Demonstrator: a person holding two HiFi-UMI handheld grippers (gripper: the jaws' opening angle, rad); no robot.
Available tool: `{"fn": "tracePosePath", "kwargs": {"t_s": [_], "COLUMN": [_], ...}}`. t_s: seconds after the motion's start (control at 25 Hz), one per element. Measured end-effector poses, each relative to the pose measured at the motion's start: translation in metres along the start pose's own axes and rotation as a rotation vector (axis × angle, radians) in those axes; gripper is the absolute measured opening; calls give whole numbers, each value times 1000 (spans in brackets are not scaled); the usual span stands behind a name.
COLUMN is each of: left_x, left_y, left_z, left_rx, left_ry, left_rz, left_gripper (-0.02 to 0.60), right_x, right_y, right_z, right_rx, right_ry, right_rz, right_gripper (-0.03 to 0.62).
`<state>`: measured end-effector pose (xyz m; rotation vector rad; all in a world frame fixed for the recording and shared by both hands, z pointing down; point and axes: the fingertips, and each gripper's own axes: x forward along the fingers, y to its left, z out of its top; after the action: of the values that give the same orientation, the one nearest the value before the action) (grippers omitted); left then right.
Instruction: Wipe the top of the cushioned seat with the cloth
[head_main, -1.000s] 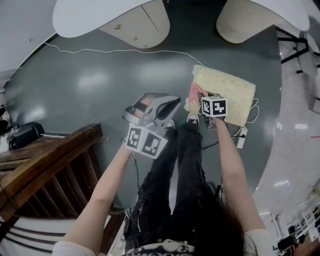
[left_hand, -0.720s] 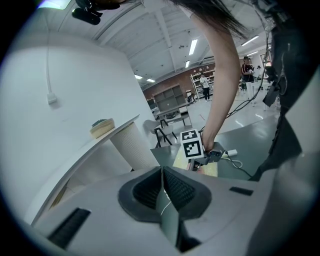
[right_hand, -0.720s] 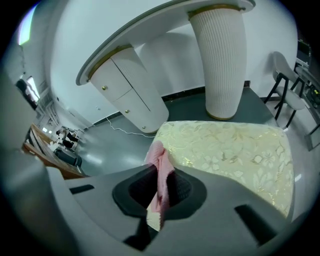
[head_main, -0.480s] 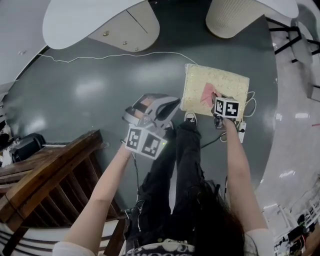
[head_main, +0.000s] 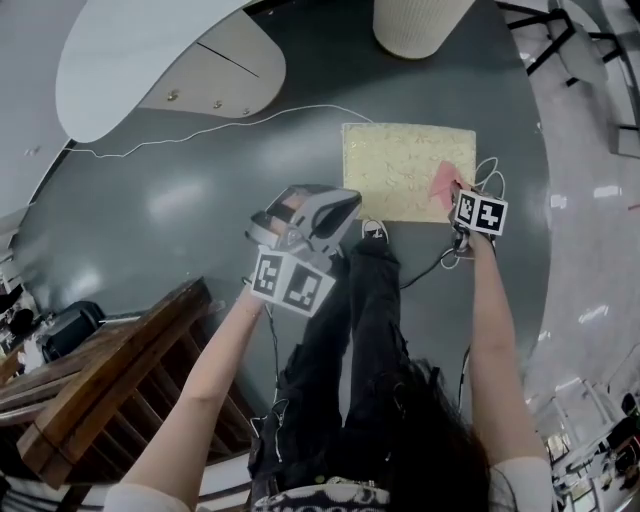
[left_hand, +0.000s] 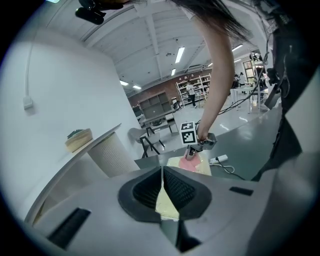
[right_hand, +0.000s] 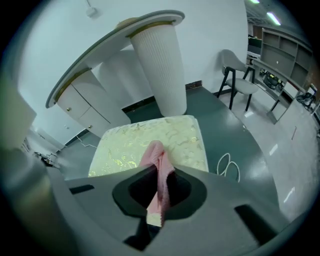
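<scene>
The cushioned seat (head_main: 405, 170) is a pale yellow patterned square on the dark floor; it also fills the middle of the right gripper view (right_hand: 150, 142). A pink cloth (head_main: 442, 182) lies on its near right part, clamped in my right gripper (head_main: 462, 200), which is shut on it. In the right gripper view the cloth (right_hand: 157, 170) runs out between the jaws onto the seat. My left gripper (head_main: 318, 212) hovers left of the seat over the floor, shut and holding nothing. From the left gripper view I see the seat (left_hand: 192, 165) and the right gripper (left_hand: 195, 150) beyond the closed jaws.
A white ribbed column (head_main: 420, 22) stands just beyond the seat. A curved white counter (head_main: 140, 60) is at the far left. A white cord (head_main: 215, 125) crosses the floor, and a power strip's cables (head_main: 488, 172) lie right of the seat. Wooden furniture (head_main: 110, 370) sits at near left.
My right gripper has dragged the pink cloth across the seat towards its right side. The left gripper has stayed where it was.
</scene>
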<state>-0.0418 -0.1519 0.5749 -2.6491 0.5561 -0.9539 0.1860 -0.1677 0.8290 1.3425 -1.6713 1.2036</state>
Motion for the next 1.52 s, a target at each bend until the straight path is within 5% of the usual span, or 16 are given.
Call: {"fn": "tracePosePath", "kwargs": {"t_s": [0.4, 0.68, 0.96, 1.52], "left_x": [28, 36, 27, -38], "left_y": [-15, -21, -16, -18], "left_z": [20, 29, 28, -29], "left_rx": [27, 36, 20, -65], "left_ry": [-17, -24, -10, 82], "left_rz": [-58, -69, -26, 79], "left_gripper": [14, 14, 14, 14], "right_x": [-25, -35, -48, -6], "right_y": [-75, -84, -23, 182], "right_z": [-9, -10, -6, -37], "right_rx": [80, 87, -30, -233], "right_ry": [-14, -27, -77, -8], "right_rz": [-92, -90, 40, 339], "right_gripper": [11, 11, 11, 11]}}
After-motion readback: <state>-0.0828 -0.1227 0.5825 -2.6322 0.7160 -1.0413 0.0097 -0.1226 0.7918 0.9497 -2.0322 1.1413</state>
